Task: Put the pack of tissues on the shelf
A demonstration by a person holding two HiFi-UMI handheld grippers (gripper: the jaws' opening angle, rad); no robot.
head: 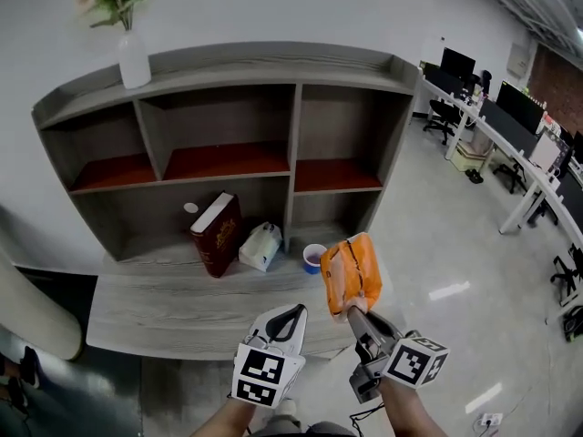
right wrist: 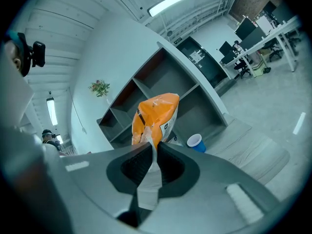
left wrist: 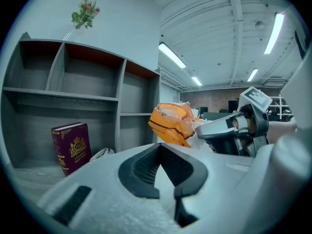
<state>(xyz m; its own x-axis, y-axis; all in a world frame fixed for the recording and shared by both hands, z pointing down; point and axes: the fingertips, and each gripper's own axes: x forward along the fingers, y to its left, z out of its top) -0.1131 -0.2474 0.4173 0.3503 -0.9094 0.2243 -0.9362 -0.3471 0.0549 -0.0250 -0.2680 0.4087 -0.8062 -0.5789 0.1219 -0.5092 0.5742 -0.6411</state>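
The pack of tissues (head: pixel 351 273) is an orange plastic pack, held up by its bottom seam in my right gripper (head: pixel 351 309), which is shut on it. It hangs in the air in front of the grey shelf unit (head: pixel 293 153), level with the lower right compartment. In the right gripper view the pack (right wrist: pixel 157 116) rises from between the jaws of that gripper (right wrist: pixel 153 150). My left gripper (head: pixel 293 315) stays just left of the pack, shut and with nothing in it. From the left gripper view (left wrist: pixel 163 152) the pack (left wrist: pixel 170 122) and the right gripper (left wrist: pixel 219 128) show to the right.
On the bottom shelf board stand a dark red book (head: pixel 217 233), a white crumpled bag (head: pixel 260 246) and a blue cup (head: pixel 314 258). A white vase with flowers (head: pixel 133 57) tops the shelf. The upper compartments hold nothing. Office desks with monitors (head: pixel 510 126) line the right.
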